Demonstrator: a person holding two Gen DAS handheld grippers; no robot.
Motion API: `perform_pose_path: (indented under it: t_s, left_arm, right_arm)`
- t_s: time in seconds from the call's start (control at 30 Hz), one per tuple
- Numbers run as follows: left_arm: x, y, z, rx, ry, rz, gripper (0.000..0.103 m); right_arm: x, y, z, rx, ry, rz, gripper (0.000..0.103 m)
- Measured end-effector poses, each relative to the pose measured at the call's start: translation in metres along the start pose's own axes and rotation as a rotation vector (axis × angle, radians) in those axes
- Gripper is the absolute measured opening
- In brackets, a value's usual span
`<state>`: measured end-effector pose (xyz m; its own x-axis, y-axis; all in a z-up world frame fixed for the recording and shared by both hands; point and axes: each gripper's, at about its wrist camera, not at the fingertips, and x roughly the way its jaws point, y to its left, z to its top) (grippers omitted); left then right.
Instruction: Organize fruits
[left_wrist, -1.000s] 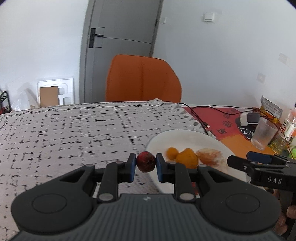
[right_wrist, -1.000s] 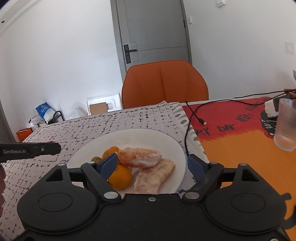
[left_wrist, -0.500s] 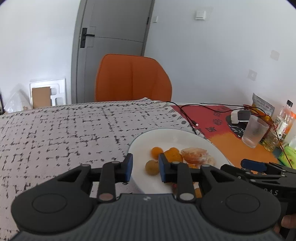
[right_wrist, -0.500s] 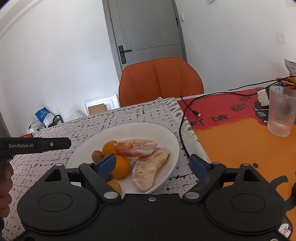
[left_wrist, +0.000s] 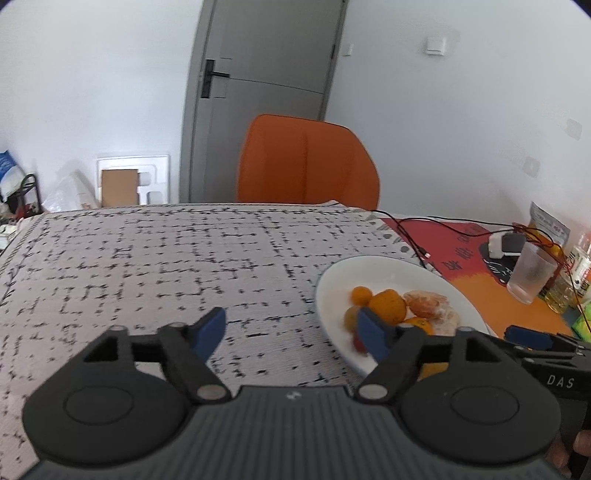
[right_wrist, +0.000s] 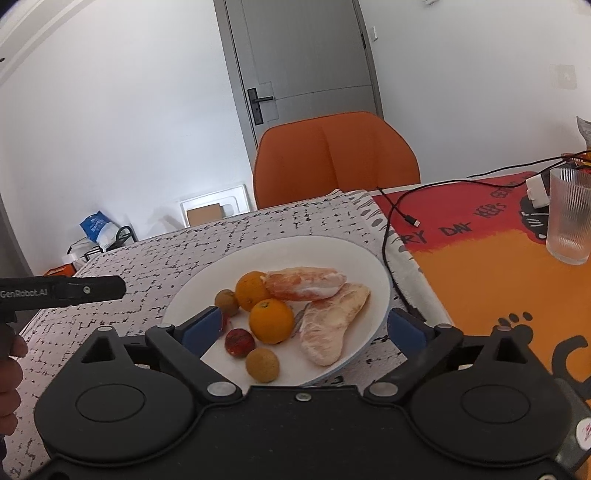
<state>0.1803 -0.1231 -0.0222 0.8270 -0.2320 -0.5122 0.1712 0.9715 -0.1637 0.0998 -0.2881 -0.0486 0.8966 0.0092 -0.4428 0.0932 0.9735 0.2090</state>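
Your left tongs (left_wrist: 290, 332) are spreading apart with nothing between them; a second ago they pinched the small red fruit (right_wrist: 239, 342), which now lies on the white plate (right_wrist: 373, 266) near its front edge. From the left camera that fruit is mostly hidden behind the right blue pad, only a red sliver showing. Your right tongs (right_wrist: 304, 326) are also widening, wider than a second ago, and clamp nothing; the plate's near rim sits between them, cut off by the tong body. On the plate with the red fruit lie two brownish round fruits (right_wrist: 262, 364), two oranges (right_wrist: 271, 320) and two peeled citrus pieces (right_wrist: 332, 328), touching one another. The plate rests on the patterned cloth (left_wrist: 147, 258) covering the bench. Further right stands a ribbed glass (right_wrist: 569, 218), and beyond the bench an orange chair (right_wrist: 334, 155).
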Motion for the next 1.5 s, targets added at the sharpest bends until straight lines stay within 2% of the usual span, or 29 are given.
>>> perform_pose_path:
  t_s: [0.1, 0.23, 0.33, 1.07, 1.5]
  left_arm:
    - [-0.007, 0.006, -0.001, -0.007, 0.002, 0.034, 0.086]
    - [-0.018, 0.015, -0.003, -0.019, -0.007, 0.071, 0.096]
    - [-0.027, 0.020, -0.005, -0.023, -0.006, 0.089, 0.098]
    - [-0.095, 0.031, -0.025, -0.040, -0.047, 0.116, 0.102]
    - [-0.132, 0.038, -0.035, -0.030, -0.059, 0.134, 0.103]
  right_arm:
    - [-0.003, 0.004, 0.000, 0.008, -0.003, 0.005, 0.103]
    - [-0.009, 0.011, 0.000, 0.004, -0.004, 0.013, 0.103]
    - [-0.014, 0.015, 0.001, 0.005, -0.006, 0.019, 0.103]
    - [-0.058, 0.037, -0.006, -0.001, -0.031, 0.095, 0.103]
    - [-0.077, 0.055, -0.011, -0.029, 0.004, 0.113, 0.103]
